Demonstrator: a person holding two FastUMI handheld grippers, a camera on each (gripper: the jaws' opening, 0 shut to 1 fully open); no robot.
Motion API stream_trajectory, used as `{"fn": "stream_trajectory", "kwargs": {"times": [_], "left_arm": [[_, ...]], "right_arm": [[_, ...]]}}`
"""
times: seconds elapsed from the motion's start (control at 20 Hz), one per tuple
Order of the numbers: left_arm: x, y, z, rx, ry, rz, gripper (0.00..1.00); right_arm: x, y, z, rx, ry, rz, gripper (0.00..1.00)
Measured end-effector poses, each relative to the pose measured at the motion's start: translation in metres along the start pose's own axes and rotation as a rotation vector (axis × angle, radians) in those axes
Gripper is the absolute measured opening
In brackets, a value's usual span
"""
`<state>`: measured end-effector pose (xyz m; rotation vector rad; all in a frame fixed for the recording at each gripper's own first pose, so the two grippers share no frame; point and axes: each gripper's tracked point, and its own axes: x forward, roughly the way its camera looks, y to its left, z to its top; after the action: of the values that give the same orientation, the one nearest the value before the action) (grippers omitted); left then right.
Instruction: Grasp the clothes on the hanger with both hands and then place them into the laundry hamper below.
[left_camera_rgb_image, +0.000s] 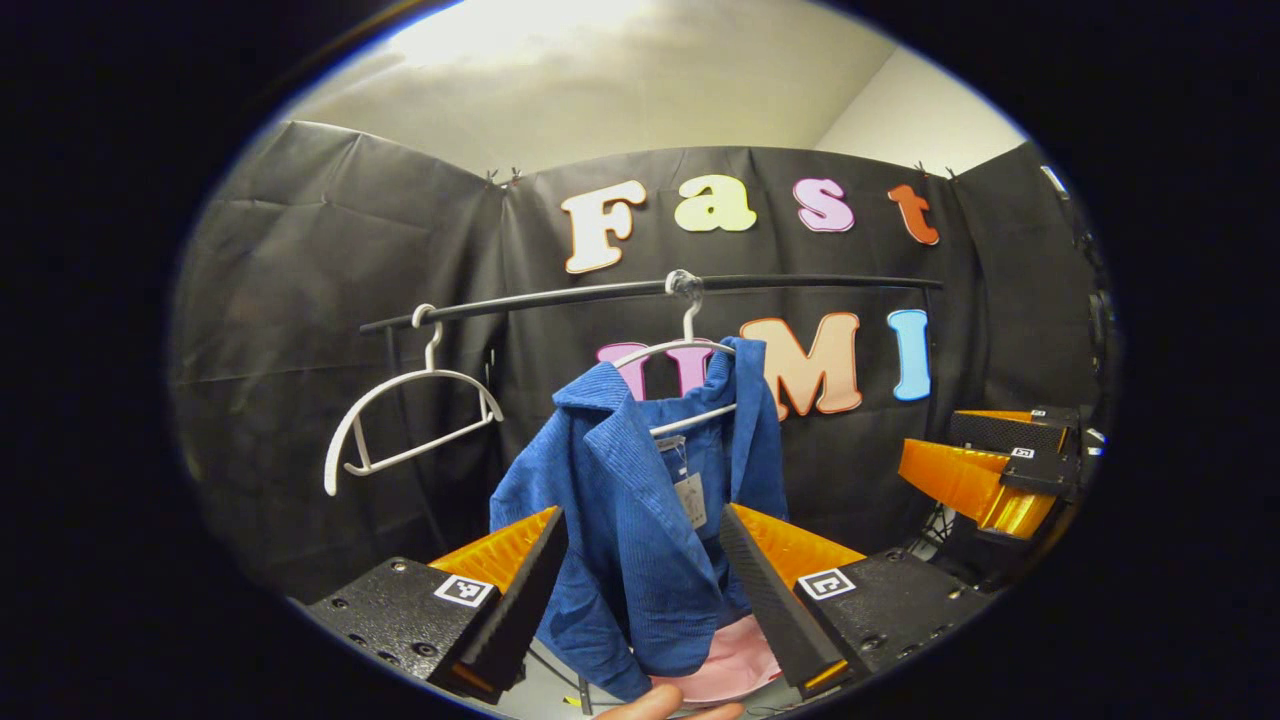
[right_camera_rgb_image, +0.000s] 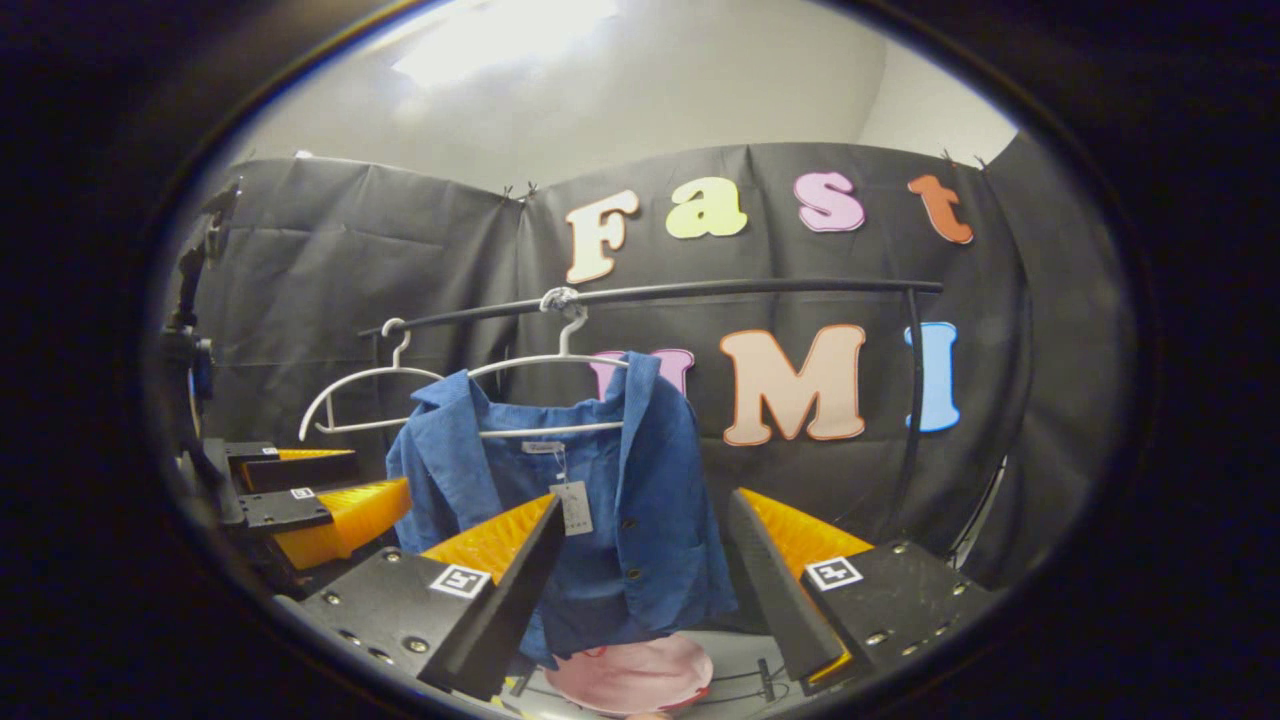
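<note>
Jacket (left_camera_rgb_image: 640, 520): one, blue, hanging open on a white hanger (left_camera_rgb_image: 680, 350) whose hook sits on the black rail (left_camera_rgb_image: 800, 283). A paper tag (left_camera_rgb_image: 691, 498) dangles inside its collar. In the right gripper view the same jacket (right_camera_rgb_image: 600, 500) shows three dark buttons down its front edge.

Hangers: two on the rail, both white. The second, a bare hanger (left_camera_rgb_image: 405, 420), hangs to the left of the jacket and apart from it.

Hamper (left_camera_rgb_image: 735, 660): one, pink, low down beneath the jacket's hem; in the right gripper view it lies under the jacket (right_camera_rgb_image: 630, 675). Whether hem and hamper touch cannot be told.

Grippers: two. The left gripper (left_camera_rgb_image: 640, 590) has its jaws wide apart and empty, the jacket framed in the gap but farther off, untouched. The right gripper (right_camera_rgb_image: 645, 590) likewise has jaws spread wide, holding nothing, the jacket beyond them. In the left gripper view the other gripper shows at the right edge, clear of the jacket; in the right gripper view its fellow shows at the left edge

A fingertip (left_camera_rgb_image: 655, 703) shows at the bottom of the left gripper view
</note>
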<state>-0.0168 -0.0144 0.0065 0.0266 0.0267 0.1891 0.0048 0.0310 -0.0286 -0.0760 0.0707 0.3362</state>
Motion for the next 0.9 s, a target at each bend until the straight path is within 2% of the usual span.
{"fn": "stream_trajectory", "kwargs": {"times": [0.05,0.1,0.25,0.45,0.5,0.55,0.6,0.65,0.7,0.9], "left_arm": [[0.001,0.002,0.000,0.002,0.000,0.018,0.95],[0.002,0.003,0.001,0.002,-0.006,0.033,0.95],[0.008,0.005,0.002,0.012,-0.013,0.069,0.94],[0.020,0.002,0.011,0.011,-0.039,0.059,0.96],[0.027,0.003,0.011,0.009,-0.047,0.055,0.93],[0.034,0.002,0.011,0.012,-0.047,0.052,0.96],[0.042,0.002,0.009,0.016,-0.037,0.053,0.96],[0.049,0.003,0.010,0.013,-0.035,0.055,0.93],[0.055,0.004,0.009,-0.001,-0.036,0.055,0.93],[0.079,0.011,0.003,-0.042,-0.022,0.075,0.92]], "right_arm": [[0.004,-0.002,0.000,0.004,0.001,0.007,0.94],[0.008,-0.002,0.000,0.007,0.001,0.017,0.99],[0.025,-0.003,0.001,0.016,-0.003,0.036,0.99],[0.054,-0.003,-0.001,0.023,0.006,0.052,0.99],[0.063,-0.005,0.000,0.020,0.001,0.047,0.94],[0.072,-0.009,0.001,0.022,0.001,0.034,0.94],[0.082,-0.013,0.001,0.034,0.010,0.023,1.00],[0.091,-0.012,-0.001,0.048,0.021,0.025,0.94],[0.102,-0.013,-0.001,0.058,0.029,0.027,0.99],[0.138,-0.029,-0.003,0.055,0.051,0.005,0.97]]}}
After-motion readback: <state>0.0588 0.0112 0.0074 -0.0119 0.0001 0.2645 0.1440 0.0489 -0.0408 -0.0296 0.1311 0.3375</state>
